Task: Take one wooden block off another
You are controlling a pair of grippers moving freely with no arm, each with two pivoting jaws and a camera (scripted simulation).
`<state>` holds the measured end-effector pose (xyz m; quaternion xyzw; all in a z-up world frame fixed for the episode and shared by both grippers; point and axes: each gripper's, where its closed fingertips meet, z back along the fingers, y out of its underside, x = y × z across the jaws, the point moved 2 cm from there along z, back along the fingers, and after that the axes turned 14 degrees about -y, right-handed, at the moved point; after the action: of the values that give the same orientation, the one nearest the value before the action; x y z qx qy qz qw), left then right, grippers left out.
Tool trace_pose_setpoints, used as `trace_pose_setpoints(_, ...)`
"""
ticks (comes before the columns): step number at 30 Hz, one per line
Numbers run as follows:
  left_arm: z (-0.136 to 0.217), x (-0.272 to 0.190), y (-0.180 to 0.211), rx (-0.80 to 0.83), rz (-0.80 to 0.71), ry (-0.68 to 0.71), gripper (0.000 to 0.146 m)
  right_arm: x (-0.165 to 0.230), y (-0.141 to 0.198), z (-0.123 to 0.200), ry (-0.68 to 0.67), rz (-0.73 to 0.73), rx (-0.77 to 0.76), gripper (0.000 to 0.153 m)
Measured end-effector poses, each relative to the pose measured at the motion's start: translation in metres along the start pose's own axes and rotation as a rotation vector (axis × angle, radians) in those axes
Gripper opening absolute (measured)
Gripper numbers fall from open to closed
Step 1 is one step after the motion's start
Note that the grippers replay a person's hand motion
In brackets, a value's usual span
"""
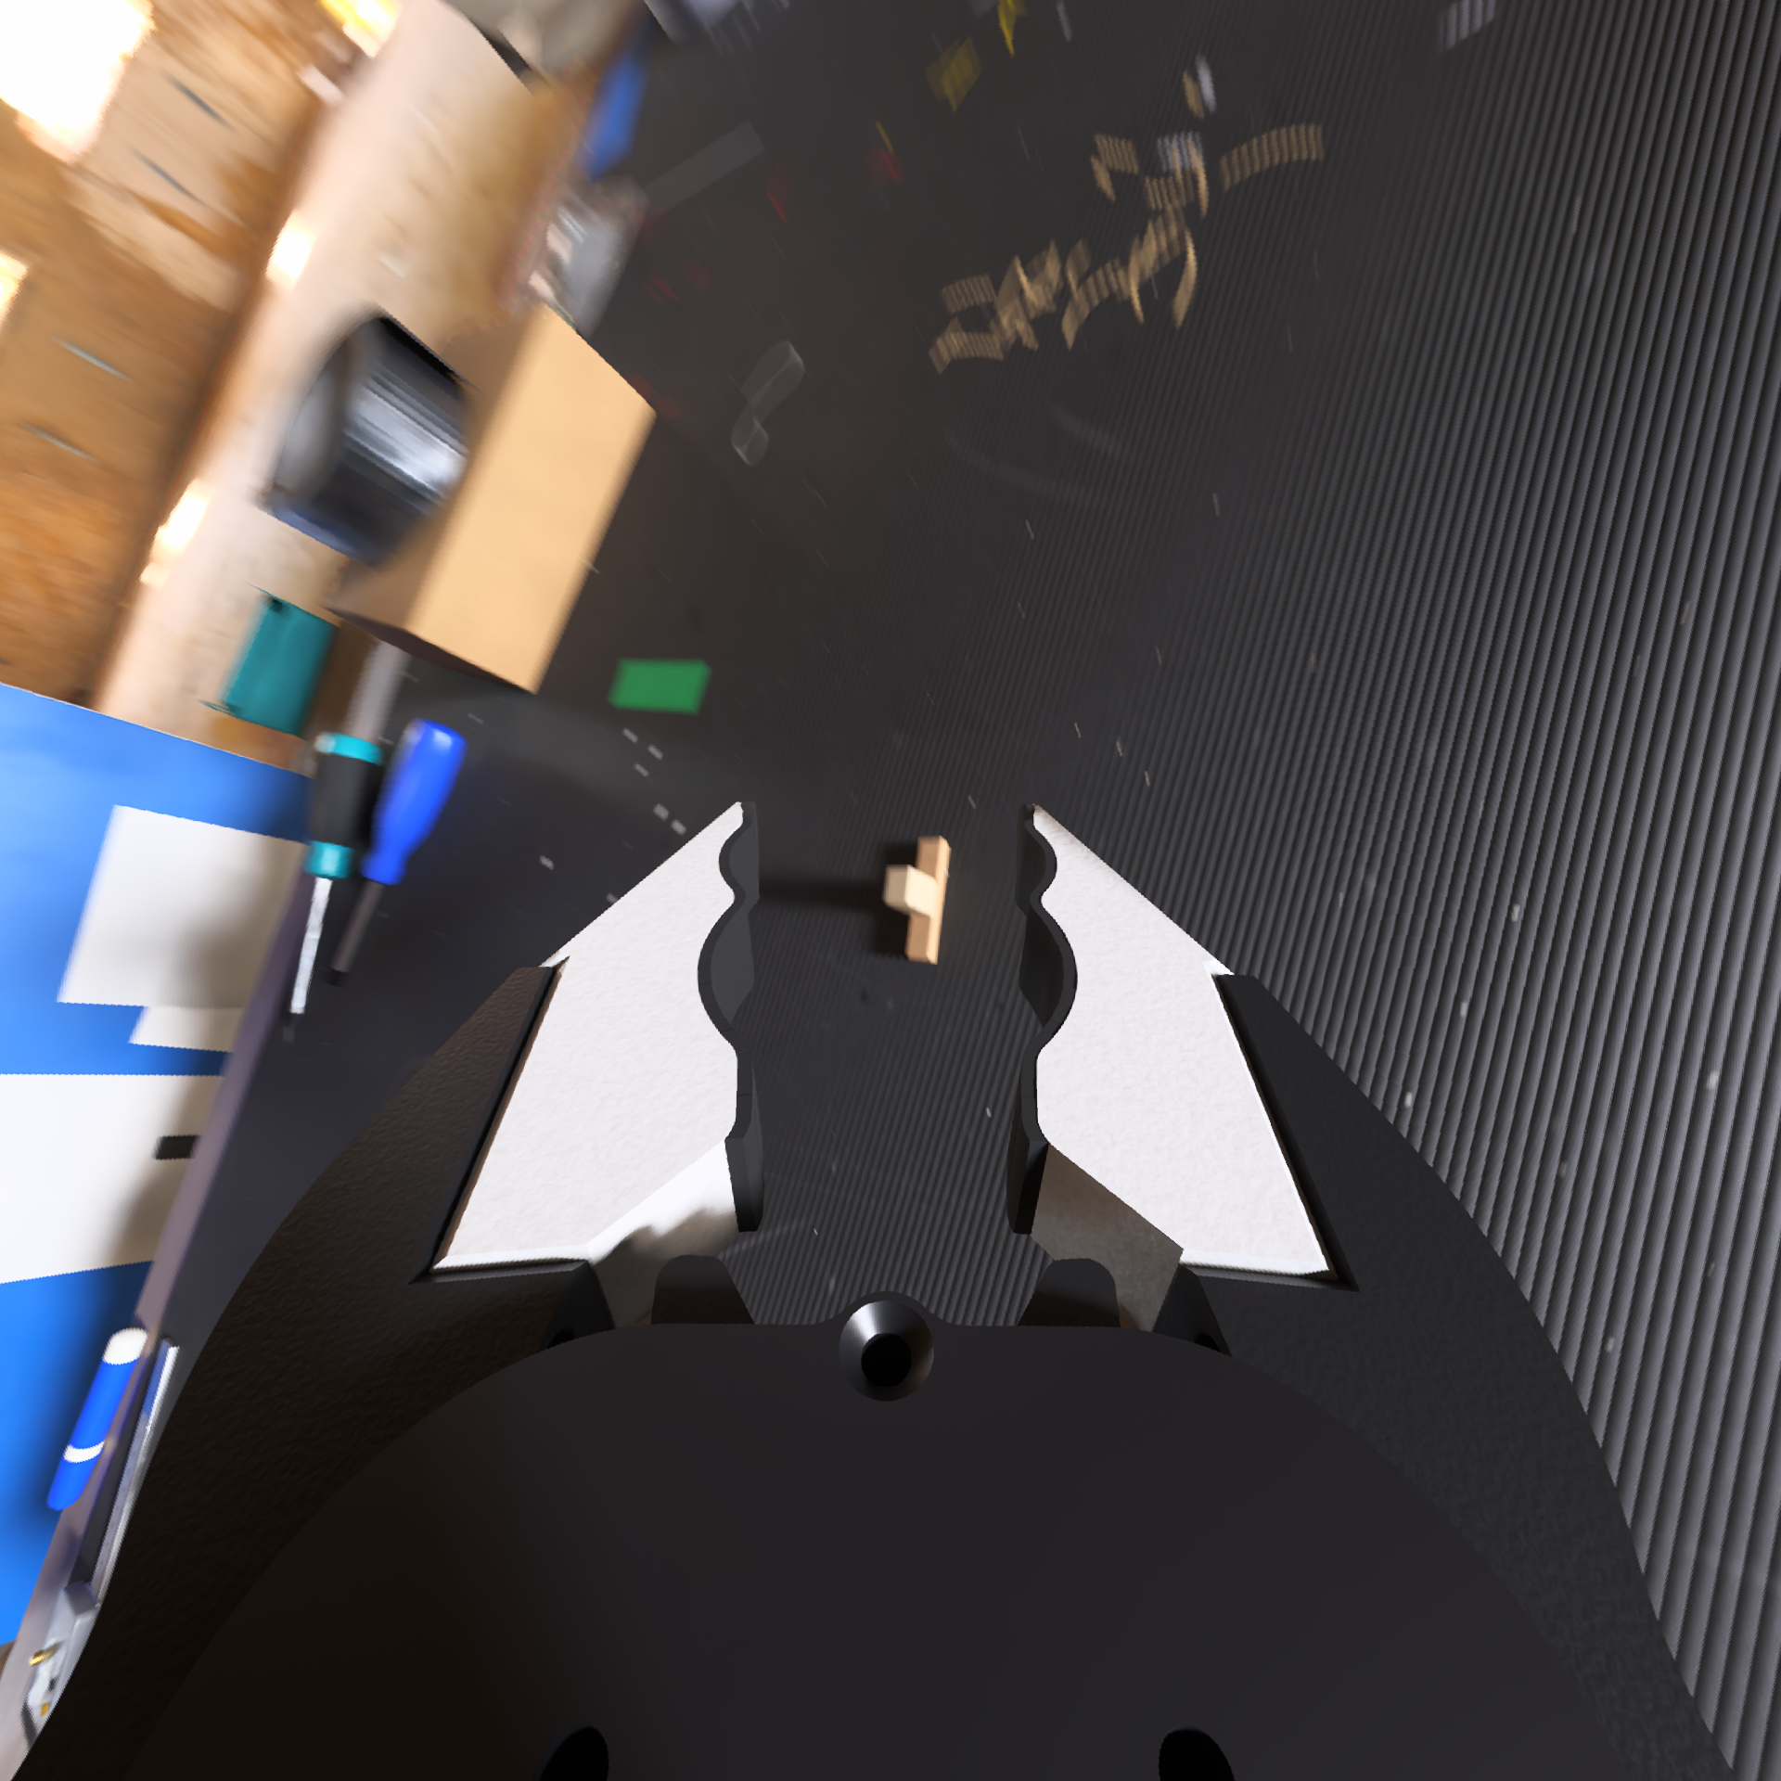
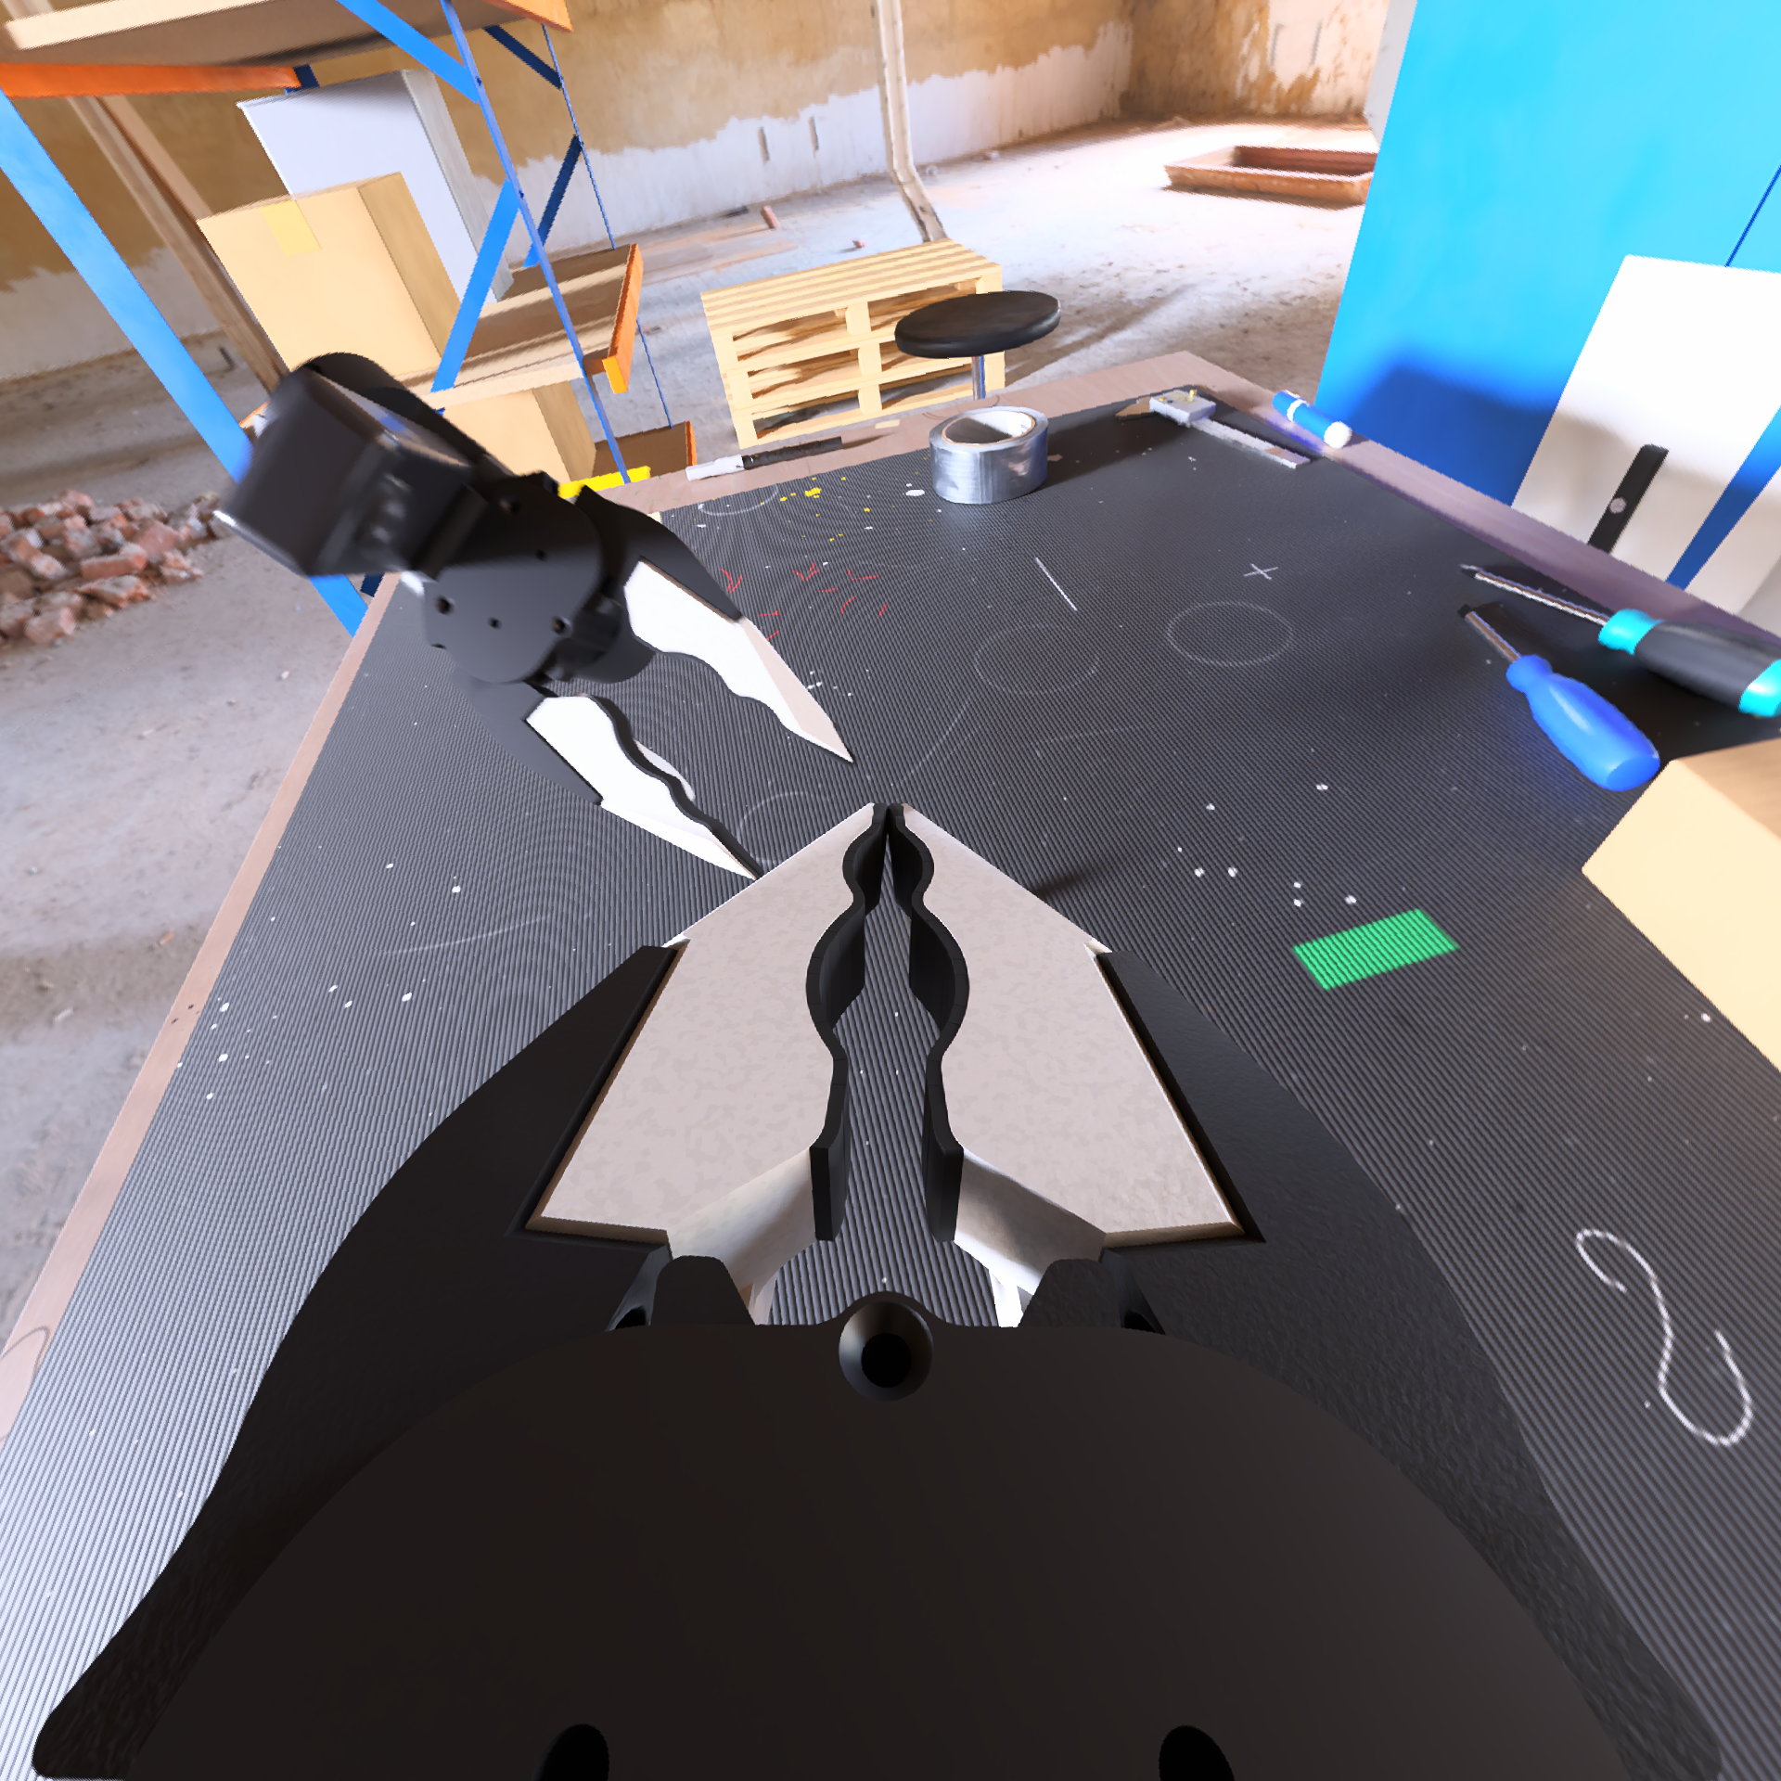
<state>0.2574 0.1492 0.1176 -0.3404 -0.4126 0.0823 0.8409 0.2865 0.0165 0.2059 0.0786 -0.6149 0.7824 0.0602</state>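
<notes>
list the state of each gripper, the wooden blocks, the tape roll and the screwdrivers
left gripper: open, empty, aimed at the blocks
right gripper: shut, empty
wooden blocks: stacked crosswise on the mat, untouched
tape roll: lying flat
blue screwdriver: lying on the mat
teal-and-black screwdriver: lying beside it

A workshop in a bare, unfinished hall: screwdrivers (image 2: pixel 1581 728) and duct tape (image 2: pixel 989 453) on the ribbed-mat counter (image 2: pixel 1108 732), with steel shelving (image 2: pixel 501 212), a wooden pallet (image 2: pixel 819 332) and brick rubble (image 2: pixel 87 559) beyond.
</notes>
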Motion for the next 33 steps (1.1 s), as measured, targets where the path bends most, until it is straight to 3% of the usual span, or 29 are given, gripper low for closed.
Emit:
trace_pose_setpoints(6,-0.036,-0.023,0.046,0.173,-0.039,0.207,0.072,0.001,0.018,0.013,0.016,-0.032,-0.002,0.0)
trace_pose_setpoints(12,-0.055,-0.027,0.065,0.25,-0.019,0.318,0.073,0.001,0.036,0.025,0.024,-0.061,0.003,0.0)
trace_pose_setpoints(17,-0.063,-0.027,0.065,0.264,0.028,0.388,0.058,0.001,0.046,0.028,0.017,-0.081,-0.002,0.0)
trace_pose_setpoints(23,-0.075,-0.019,0.065,0.26,0.048,0.335,0.01,-0.001,0.054,0.03,0.022,-0.092,0.016,0.0)
trace_pose_setpoints(33,-0.067,-0.016,0.068,0.233,0.062,0.222,0.009,-0.001,0.077,0.014,0.044,-0.031,0.21,0.0)
